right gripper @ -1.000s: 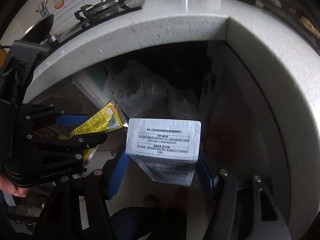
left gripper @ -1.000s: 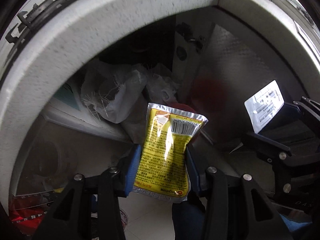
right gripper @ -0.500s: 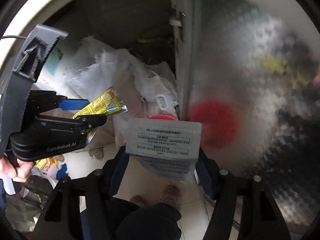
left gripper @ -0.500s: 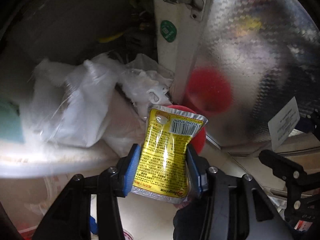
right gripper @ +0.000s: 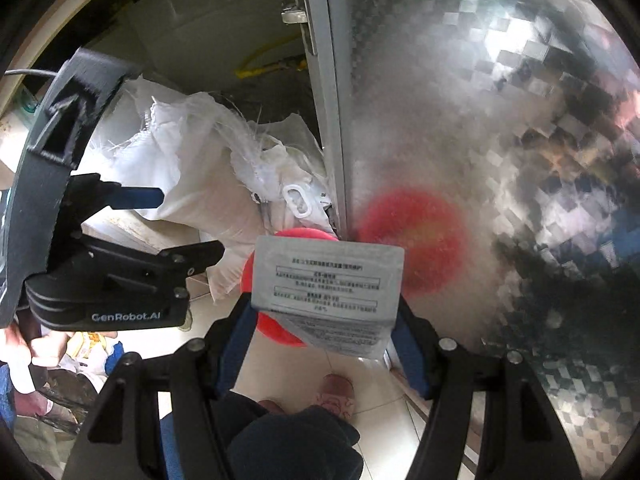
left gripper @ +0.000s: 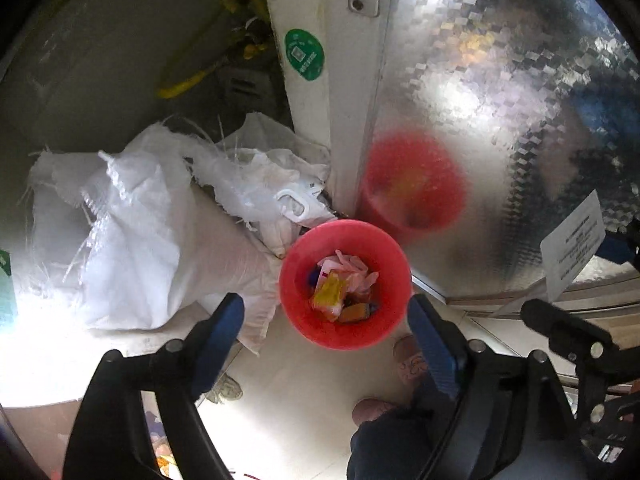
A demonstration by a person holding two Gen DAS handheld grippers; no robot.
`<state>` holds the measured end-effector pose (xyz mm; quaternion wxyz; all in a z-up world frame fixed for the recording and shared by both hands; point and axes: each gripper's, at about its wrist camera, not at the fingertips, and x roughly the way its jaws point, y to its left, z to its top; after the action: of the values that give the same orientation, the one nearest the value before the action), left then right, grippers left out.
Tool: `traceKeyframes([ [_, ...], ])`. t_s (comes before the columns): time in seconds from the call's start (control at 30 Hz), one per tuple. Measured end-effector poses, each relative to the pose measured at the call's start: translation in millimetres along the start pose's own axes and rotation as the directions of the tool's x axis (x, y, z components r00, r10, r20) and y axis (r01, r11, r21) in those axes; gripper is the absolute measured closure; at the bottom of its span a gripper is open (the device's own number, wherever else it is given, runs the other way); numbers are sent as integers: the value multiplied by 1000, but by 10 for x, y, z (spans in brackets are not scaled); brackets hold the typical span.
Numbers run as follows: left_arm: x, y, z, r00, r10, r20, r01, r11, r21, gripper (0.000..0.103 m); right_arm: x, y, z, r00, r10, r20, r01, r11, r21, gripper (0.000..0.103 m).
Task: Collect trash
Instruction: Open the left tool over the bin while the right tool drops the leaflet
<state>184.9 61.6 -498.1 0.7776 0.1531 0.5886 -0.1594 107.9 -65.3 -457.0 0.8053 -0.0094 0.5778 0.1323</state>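
Your left gripper [left gripper: 326,320] hangs over a red bin [left gripper: 394,268] on the pale tiled floor [left gripper: 288,392]. Its jaws are spread wide, with nothing between the blue pads [left gripper: 224,320]; the bin shows in the gap between them. Inside the bin lies a yellow packet [left gripper: 328,294] on top of pink and orange scraps, touching none of your fingers.

Your right gripper [right gripper: 324,320] has its jaws closed on a grey pouch [right gripper: 328,284] printed with lines of small text. The blue pads [right gripper: 236,332] press against the pouch's lower side edges, and the pouch stands upright between them, its top edge tilted slightly down to the right. From the right wrist view the pouch hides most of the bin; only a curve of red rim shows to the pouch's left and just above it. In the left wrist view the same pouch appears at the far right edge, well apart from the bin.

Behind the bin, crumpled white sacks [left gripper: 132,236] are piled in an open cupboard, touching the bin's far left side. To the right stands a shiny patterned metal door [left gripper: 500,100], which shows a blurred red reflection of the bin. A green round sticker [left gripper: 304,55] sits on the white frame [left gripper: 320,128] beside the door. Your slippered foot [right gripper: 334,394] is on the floor below the right gripper.
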Motion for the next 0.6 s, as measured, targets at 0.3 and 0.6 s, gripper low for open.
traceKeyframes([
  [0.3, -43, 180, -287, 999, 29, -40, -32, 996, -83, 15, 129, 106, 71, 999, 37, -27, -38, 998, -50, 40],
  [0.6, -37, 490, -661, 994, 80, -71, -93, 976, -195, 11, 318, 265, 215, 997, 64, -30, -67, 991, -114, 40],
])
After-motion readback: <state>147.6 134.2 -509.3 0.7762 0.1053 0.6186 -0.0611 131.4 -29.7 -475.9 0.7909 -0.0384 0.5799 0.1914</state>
